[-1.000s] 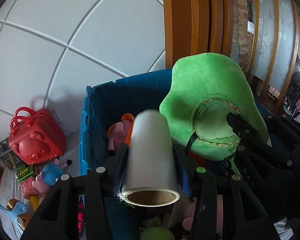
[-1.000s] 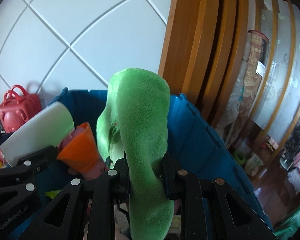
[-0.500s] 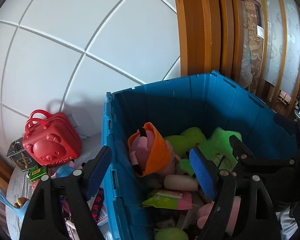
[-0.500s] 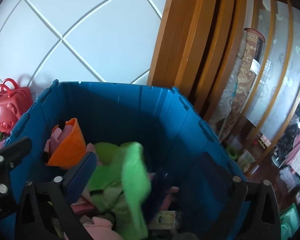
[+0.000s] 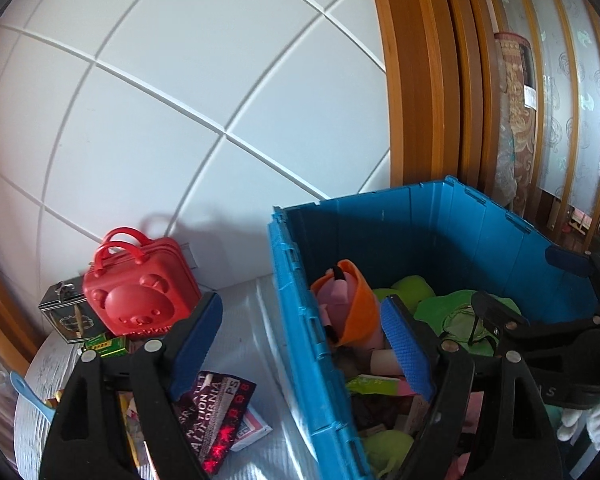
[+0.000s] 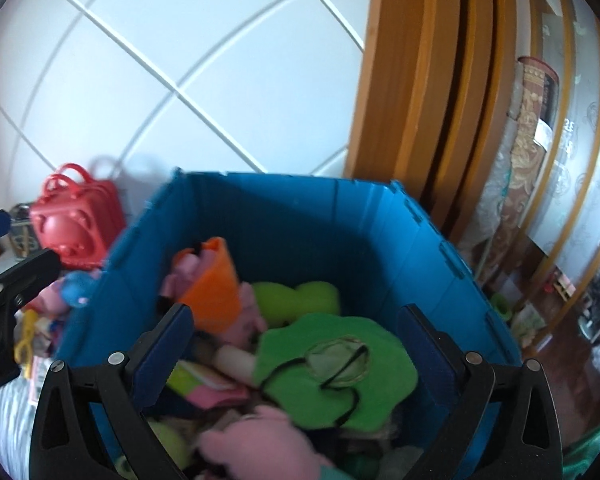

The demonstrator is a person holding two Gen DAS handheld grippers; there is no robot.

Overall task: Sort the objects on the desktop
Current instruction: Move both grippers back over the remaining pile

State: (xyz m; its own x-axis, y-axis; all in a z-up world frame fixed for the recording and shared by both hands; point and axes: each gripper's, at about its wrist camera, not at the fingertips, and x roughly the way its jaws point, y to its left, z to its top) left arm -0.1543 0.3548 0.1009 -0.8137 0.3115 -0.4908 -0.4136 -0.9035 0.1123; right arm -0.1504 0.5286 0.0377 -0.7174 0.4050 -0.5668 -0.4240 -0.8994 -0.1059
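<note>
Left wrist view: the left gripper [image 5: 300,334], jaws just opened and empty, straddles the blue crate's [image 5: 296,320] left wall; a stiff red bear case [image 5: 140,296] waits at the tabletop's back, best taken by its handles.

Right wrist view: the right gripper [image 6: 296,344] gapes empty above the soft, light green plush hat [image 6: 332,368] lying in the crate; lower contents blur, perhaps plush.

A: What is obscured in the right wrist view?
B: The pink plush [image 6: 260,446] in the blue crate [image 6: 440,264] is blurred and cut off below.

A: And in the left?
B: The dark booklet [image 5: 220,412] is partly hidden behind the left tongs [image 5: 300,344]; its small print cannot be read.
</note>
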